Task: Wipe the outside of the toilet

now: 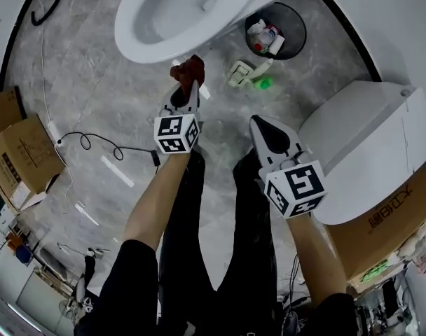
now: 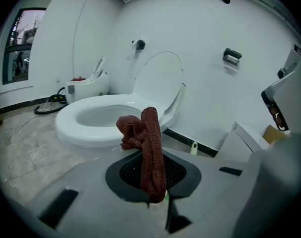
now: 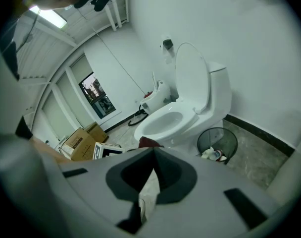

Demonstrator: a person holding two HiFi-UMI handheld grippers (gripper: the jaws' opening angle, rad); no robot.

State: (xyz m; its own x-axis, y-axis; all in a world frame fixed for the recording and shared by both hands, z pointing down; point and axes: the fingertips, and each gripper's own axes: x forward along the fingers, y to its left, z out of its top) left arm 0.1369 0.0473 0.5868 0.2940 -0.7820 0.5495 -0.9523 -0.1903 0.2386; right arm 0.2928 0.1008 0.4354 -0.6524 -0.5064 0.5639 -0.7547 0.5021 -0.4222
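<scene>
The white toilet [image 1: 172, 14] stands at the top of the head view, seat down and lid [image 2: 158, 80] up. My left gripper [image 1: 187, 84] is just in front of the bowl's front rim, shut on a dark red cloth [image 1: 189, 68]. The cloth [image 2: 147, 150] sticks up from the jaws in a bunched fold, a short way from the bowl [image 2: 98, 119]. My right gripper [image 1: 260, 122] hangs lower and to the right, shut with nothing in it. In the right gripper view the toilet [image 3: 182, 113] lies ahead beyond the closed gripper [image 3: 152, 151].
A black mesh bin [image 1: 275, 31] with rubbish stands right of the toilet. A white and green item [image 1: 245, 72] lies on the floor near it. A second white toilet [image 1: 370, 149] rests on a box at right. Cardboard boxes [image 1: 20, 156] and a black cable [image 1: 104, 145] lie at left.
</scene>
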